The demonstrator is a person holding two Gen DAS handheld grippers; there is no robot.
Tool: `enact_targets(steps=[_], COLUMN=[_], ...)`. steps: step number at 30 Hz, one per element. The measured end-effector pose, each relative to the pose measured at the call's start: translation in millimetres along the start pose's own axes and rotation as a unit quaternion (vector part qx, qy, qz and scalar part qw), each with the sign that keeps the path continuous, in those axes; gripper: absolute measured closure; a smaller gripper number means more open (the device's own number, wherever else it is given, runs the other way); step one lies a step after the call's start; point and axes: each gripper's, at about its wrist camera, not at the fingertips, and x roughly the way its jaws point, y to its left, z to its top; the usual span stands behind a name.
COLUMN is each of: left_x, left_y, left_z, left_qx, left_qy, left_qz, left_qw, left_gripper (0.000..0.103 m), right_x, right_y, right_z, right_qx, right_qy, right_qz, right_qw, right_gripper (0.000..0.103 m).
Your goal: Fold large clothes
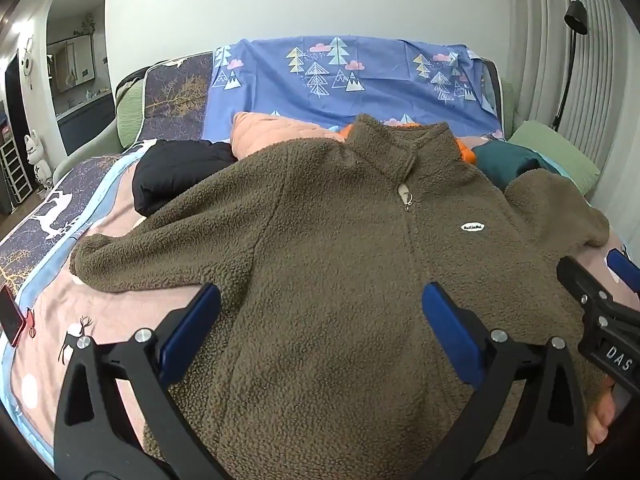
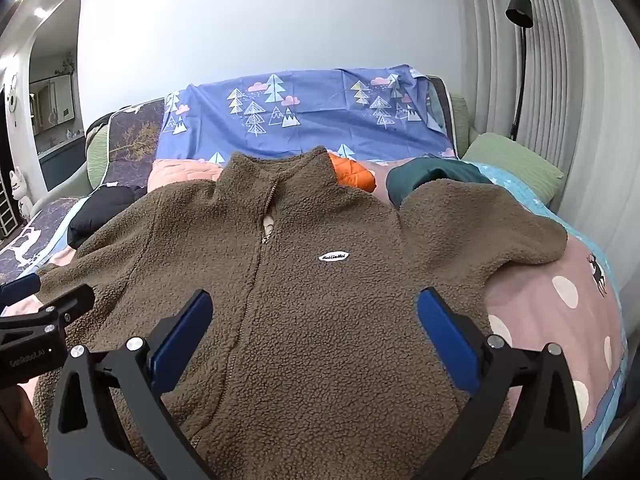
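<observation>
We had the fleece spread flat, front up, below and ahead of both grippers, with no fold made yet. Our left gripper and right gripper hung spread wide and empty; sleeves and body remained to fold.

- The left gripper has two black plastic arms, each with a triangular cut-out, spreading toward 10 and 2 o'clock in the left wrist view.
- Its fingers carry long, flat blue pads on their inner faces.
- Round silver screws sit in pairs at each finger's hinge.
- The right gripper is built alike: black arms, blue pads, silver screws.
- Seen at 3 o'clock from the left wrist, its body bears a label reading "DAS" in white letters.
- At 9 o'clock in the right wrist view, the left gripper's black body shows white lettering, too small to read surely.
</observation>
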Motion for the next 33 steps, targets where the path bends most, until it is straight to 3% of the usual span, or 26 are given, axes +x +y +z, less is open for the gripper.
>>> enact_targets(steps=[12,19,23,29,33], left_x=[3,-2,-3,14,20], left_y=[8,8,13,24,28], left_z=[-5,-2,-1,-3,-7], left_qx=[-0.006,0.003,-0.006,-0.037,-0.054], left_qy=[0.003,-0.029,-0.047,-0.014,0.007], left_qz=[-0.022,-0.011,-0.03,-0.022,-0.058], left_qw=[0.9997,0.9995,0.9984,0.999,0.9968], left_gripper=[0.002,0.002,0.002,0.002,0.002], right_x=[6,7,8,12,14], right_y=[-2,-2,-2,4,10], right_z=[-1,2,5,2,1], right_qx=[0.003,0.003,0.005,-0.007,-0.009], right_qy=[0.009,0.012,0.008,0.01,0.015], right_qz=[-0.01,-0.022,-0.029,-0.036,-0.045], right_qw=[1.0,1.0,1.0,0.999,0.999], right_gripper=[0.001,0.001,0.001,0.001,0.001])
